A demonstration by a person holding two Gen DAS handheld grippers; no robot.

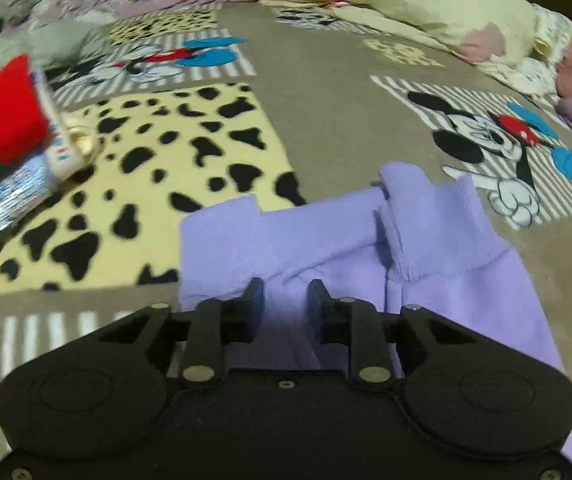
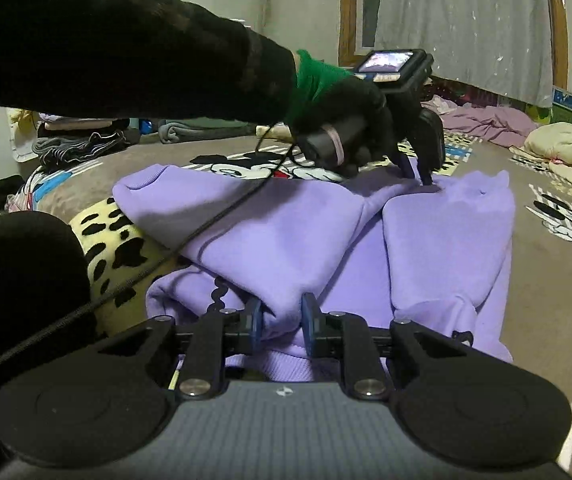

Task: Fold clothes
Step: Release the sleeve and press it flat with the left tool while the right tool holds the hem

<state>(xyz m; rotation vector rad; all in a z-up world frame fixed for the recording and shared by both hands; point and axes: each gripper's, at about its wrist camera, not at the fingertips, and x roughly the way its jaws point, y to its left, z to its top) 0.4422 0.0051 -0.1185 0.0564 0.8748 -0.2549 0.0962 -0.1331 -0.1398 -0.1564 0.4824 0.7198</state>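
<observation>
Blanket: brown, cartoon mouse panels, yellow patches with black spots.
Cream quilt: bunched at far edge.
Purple bedding: crumpled by the wall.
Curtain: grey, hanging behind.
Folded pile: dark, striped.

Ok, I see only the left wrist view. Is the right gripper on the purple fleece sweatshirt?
Observer: Yes. The right gripper holds a fold at the near edge of the purple fleece sweatshirt between its pads.
Operator: Does my left gripper touch the cloth?
Observer: The left gripper has its tips down on the far edge, where the cloth puckers; pinching or not, I cannot tell.
Operator: Anything lying across the garment?
Observer: A thin black cable runs from the hand that holds it over the sweatshirt.
</observation>
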